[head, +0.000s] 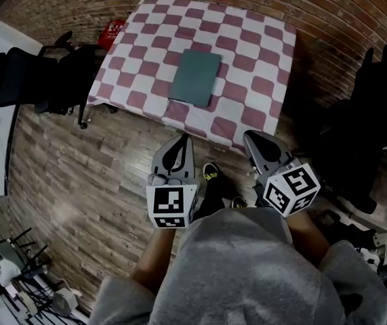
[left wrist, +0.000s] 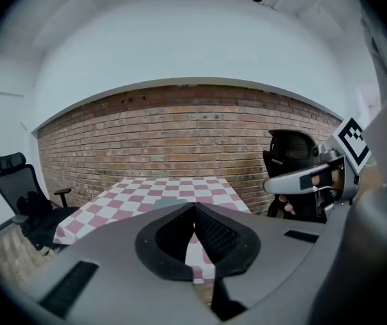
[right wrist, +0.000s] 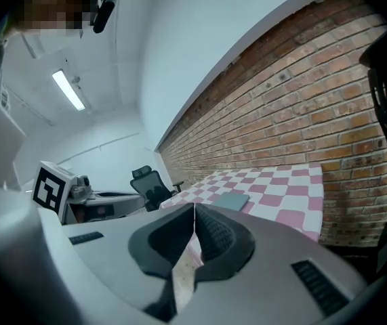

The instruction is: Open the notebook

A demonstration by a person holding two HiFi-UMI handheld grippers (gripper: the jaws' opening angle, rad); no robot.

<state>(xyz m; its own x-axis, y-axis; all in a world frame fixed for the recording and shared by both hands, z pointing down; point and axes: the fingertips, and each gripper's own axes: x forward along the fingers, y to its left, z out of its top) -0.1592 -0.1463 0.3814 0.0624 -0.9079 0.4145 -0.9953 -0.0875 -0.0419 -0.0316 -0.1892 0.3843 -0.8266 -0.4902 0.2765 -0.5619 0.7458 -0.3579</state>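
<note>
We hold 2 grippers low in front of us, just short of the counter [head: 261,80], which wears a red-and-white checked cloth. The left gripper [head: 181,141] has its fingers [left wrist: 217,235] closed, the 2 meeting tip to tip along a single seam. The right gripper [head: 253,139] is the same, its fingers [right wrist: 215,232] pressed together. Both point toward the counter from above the wooden floor [head: 78,175], near the cloth's near edge.

The notebook [head: 195,77] lies flat and closed near the middle of the counter, with its grey-green cover up, well apart from both grippers. A brick wall [head: 329,19] stands behind the counter. A black office chair [head: 37,80] sits off the counter's left side, and another black chair [head: 356,134] off its right.
</note>
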